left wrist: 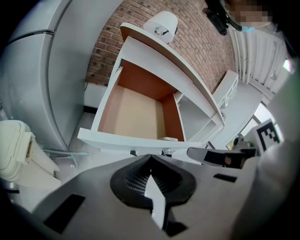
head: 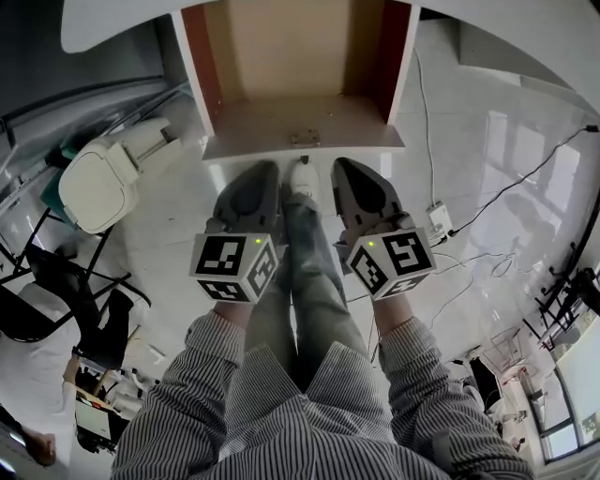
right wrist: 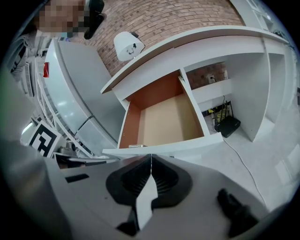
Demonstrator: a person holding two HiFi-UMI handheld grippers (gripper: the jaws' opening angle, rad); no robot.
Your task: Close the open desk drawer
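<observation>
In the head view, the drawer (head: 300, 112) is at the top middle of the picture, pulled far out from under the white desk (head: 112, 23). You can see its bare wood floor inside, so it is wide open. The left gripper (head: 265, 169) and the right gripper (head: 345, 166) sit side by side just below the drawer's white front, one on each side of a white shoe (head: 302, 178). They are near the front, but I cannot tell if they touch it. A cream bin (head: 98, 183) stands at the left. In the left gripper view, the two black jaws at the bottom middle are pressed together with nothing between them. The drawer front runs across the picture just above their tips. A white lamp (left wrist: 161, 23) sits on the desk at the top, with a brick wall (left wrist: 197, 42) behind it. In the right gripper view, the jaws are pressed together too, and they hold nothing. The open drawer fills the middle of the picture, and a black box (right wrist: 228, 125) sits under the desk at the right. I think the job has not really begun. Nothing is pushed in yet. What is left is to set the tools on the front and push the drawer all the way in.
</observation>
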